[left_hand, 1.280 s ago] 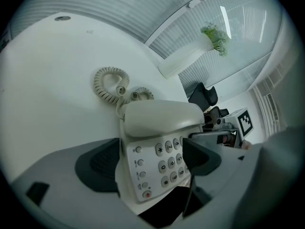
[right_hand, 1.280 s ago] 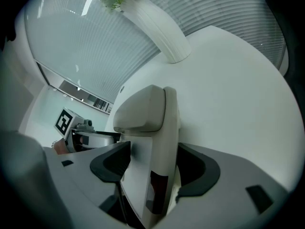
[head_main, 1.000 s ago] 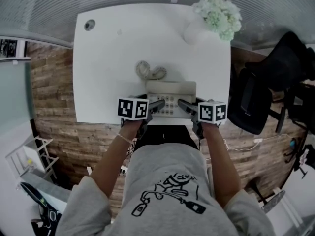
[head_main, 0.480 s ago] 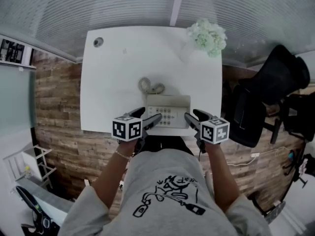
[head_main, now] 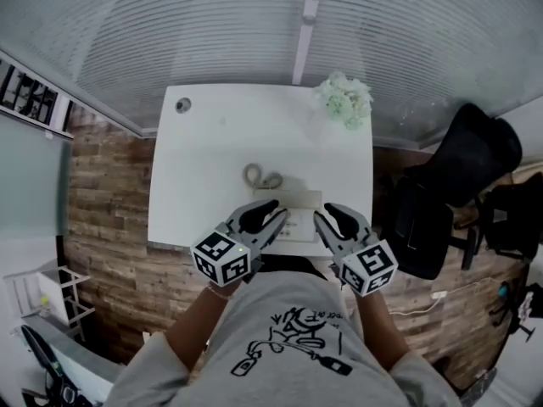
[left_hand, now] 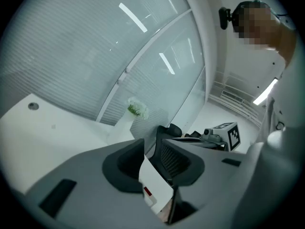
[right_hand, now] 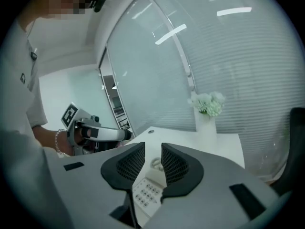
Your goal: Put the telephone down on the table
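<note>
The cream telephone [head_main: 297, 214] lies flat near the front edge of the white table [head_main: 212, 142], its coiled cord [head_main: 261, 178] just behind it. Both grippers hover above it without touching. My left gripper [head_main: 268, 216] is over the phone's left end and my right gripper [head_main: 333, 220] over its right end. Both pairs of jaws have just been closing, and a narrow gap is left with nothing in it. Through the right gripper's [right_hand: 153, 156] gap I see the keypad of the telephone [right_hand: 148, 190] below. The left gripper [left_hand: 151, 149] shows a white corner of the telephone [left_hand: 155, 187] beyond its jaws.
A white vase of pale flowers [head_main: 344, 100] stands at the table's far right corner. A round cable hole [head_main: 182, 105] is at the far left. A black office chair [head_main: 458, 185] stands right of the table. A ribbed glass wall runs behind it.
Both grippers have lifted off the telephone's ends and risen toward the camera, and their jaws have narrowed. The telephone stays on the table.
</note>
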A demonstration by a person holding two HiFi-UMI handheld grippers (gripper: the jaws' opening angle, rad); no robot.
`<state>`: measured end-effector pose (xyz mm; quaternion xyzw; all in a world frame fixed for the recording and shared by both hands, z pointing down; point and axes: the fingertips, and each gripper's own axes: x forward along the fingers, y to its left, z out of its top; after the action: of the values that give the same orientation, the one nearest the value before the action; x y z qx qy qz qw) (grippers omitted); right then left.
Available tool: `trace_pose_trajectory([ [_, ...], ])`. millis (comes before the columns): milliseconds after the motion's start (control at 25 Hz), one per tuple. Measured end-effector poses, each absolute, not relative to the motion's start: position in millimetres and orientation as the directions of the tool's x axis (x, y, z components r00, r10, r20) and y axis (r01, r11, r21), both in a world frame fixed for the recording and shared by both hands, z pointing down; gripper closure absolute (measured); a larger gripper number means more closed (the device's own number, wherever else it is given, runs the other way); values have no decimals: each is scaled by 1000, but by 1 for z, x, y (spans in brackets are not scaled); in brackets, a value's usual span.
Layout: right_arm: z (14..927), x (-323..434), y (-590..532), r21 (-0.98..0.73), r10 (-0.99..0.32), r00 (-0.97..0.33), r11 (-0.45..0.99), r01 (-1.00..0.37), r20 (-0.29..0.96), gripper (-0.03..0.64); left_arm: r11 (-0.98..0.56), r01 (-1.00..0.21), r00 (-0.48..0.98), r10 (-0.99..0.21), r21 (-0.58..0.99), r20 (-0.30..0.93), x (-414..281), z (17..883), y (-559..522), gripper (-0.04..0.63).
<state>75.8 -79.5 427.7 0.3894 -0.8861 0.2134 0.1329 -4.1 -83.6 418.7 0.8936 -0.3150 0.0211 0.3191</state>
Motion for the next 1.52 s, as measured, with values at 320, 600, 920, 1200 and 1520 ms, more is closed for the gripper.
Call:
trace_pose_trajectory([
  [320,340,56,-75,-187,-691,-684,658,-729,234,560,-706,-534,814,-577,464,59,10,330,-84,580],
  [600,291,55,-72,-145,-727,-670,655,-742,147,565,-754,-541,813,-583,372,0,16,277,-75,594],
  [920,250,44,-65,-65,-729,-682,679,-732,59,571,-792,-553,815,-579,260,-28,21,246,-65,594],
  [1200,246,42,-58,-71,-723,-688,685,-725,54,577,-781,-577,798,-602,241,-40,19,243,-61,594],
  [1520,237,37,-63,-65,-722,-690,688,-723,38,577,-774,-583,788,-613,246,-58,15,238,-70,594],
])
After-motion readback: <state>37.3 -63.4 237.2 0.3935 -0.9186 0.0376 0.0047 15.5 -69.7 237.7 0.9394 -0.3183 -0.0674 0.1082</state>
